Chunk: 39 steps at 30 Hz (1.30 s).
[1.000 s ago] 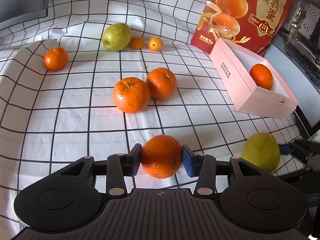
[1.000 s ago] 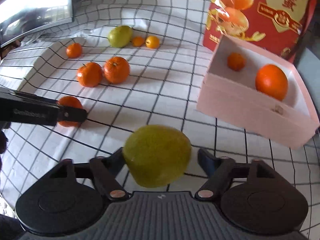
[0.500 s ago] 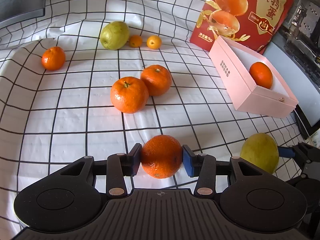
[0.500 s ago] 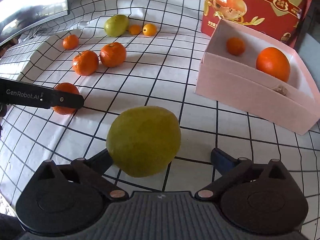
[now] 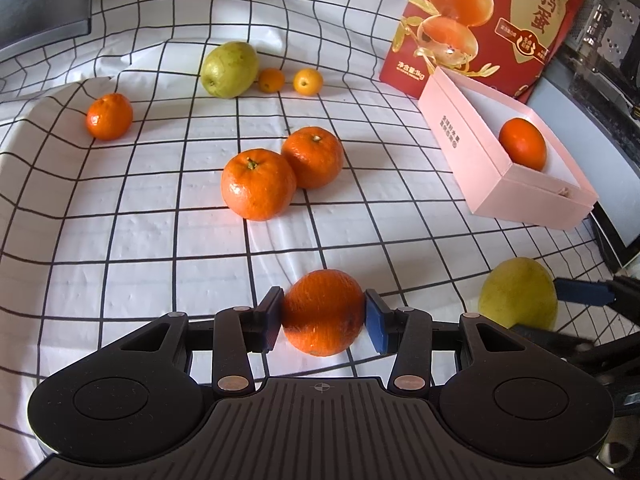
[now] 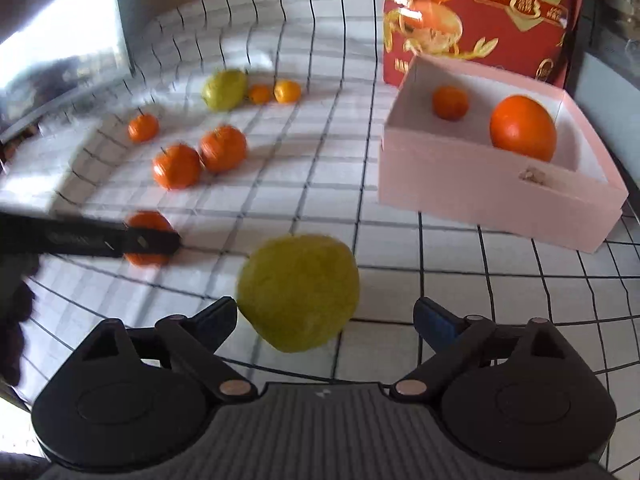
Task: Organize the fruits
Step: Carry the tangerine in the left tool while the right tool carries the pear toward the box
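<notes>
**Two fruits at the tongs, pink box part filled**

Left tongs [image 5: 324, 318]: clamped on a round orange mandarin with pebbled skin [image 5: 323, 312], pads on its two sides at the widest part. It sits low over the white cloth with a black grid [image 5: 140, 240] covering the surface; contact with the cloth cannot be told.

Right tongs [image 6: 324, 322]: jaws wide and closing. A large yellow-green pear-like fruit [image 6: 298, 292] lies between them, close to the left pad, clear of the right one. Not gripped.

Handling, as judged: the mandarin is light, its skin soft and loose, so moderate squeeze across the middle. The green fruit looks heavier, firmer and smoother; it could roll or slip, so take it across its broadest girth, centred.

Destination probably the open pink cardboard box [image 6: 500, 196], holding one big and one small orange.

Writing: red printed carton behind the box [image 5: 500, 20] carries large Chinese characters and orange pictures. Box wall print too small to read. Left tongs' arm lettering blurred.
</notes>
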Tool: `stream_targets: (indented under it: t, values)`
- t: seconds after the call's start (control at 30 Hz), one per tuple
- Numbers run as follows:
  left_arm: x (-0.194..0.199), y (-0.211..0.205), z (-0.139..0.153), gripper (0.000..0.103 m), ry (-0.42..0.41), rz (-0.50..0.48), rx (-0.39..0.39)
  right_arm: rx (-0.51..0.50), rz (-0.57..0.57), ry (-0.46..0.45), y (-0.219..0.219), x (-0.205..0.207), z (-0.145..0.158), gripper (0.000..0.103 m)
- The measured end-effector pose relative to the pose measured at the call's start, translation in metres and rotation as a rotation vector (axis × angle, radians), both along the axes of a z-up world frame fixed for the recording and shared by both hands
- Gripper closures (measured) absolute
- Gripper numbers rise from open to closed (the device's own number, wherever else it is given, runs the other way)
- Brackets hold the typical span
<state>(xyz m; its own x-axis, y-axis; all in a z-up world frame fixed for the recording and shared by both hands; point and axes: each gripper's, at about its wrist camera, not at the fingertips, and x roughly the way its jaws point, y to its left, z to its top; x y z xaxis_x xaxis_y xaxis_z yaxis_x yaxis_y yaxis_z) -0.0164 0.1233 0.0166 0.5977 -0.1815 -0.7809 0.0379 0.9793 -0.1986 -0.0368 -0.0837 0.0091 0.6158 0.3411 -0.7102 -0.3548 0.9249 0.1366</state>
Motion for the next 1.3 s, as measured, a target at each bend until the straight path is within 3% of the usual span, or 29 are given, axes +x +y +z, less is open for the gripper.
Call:
stream_targets:
  t: [0.1, 0.27, 0.43, 0.67, 1.13, 1.3]
  values:
    - [-0.003, 0.001, 0.000, 0.055, 0.004, -0.002, -0.001, 0.053, -0.004, 0.009, 0.004, 0.003, 0.008, 0.007]
    - [-0.010, 0.001, 0.001, 0.055, 0.010, 0.001, -0.008, 0.022, -0.095, 0.011, 0.013, 0.020, 0.005, 0.009]
    - [-0.015, 0.001, 0.001, 0.055, 0.010, 0.004, -0.012, 0.028, -0.056, 0.087, 0.005, 0.018, -0.009, 0.016]
    - [-0.018, -0.001, 0.001, 0.055, 0.015, -0.017, -0.002, 0.018, 0.034, 0.055, 0.005, -0.009, -0.005, 0.040]
    - [-0.019, -0.007, -0.003, 0.053, -0.014, -0.049, -0.004, -0.018, 0.020, 0.015, 0.012, -0.012, -0.004, 0.041]
    - [-0.020, -0.003, -0.003, 0.054, -0.020, -0.053, -0.027, -0.017, 0.008, 0.024, 0.020, -0.004, -0.009, 0.036]
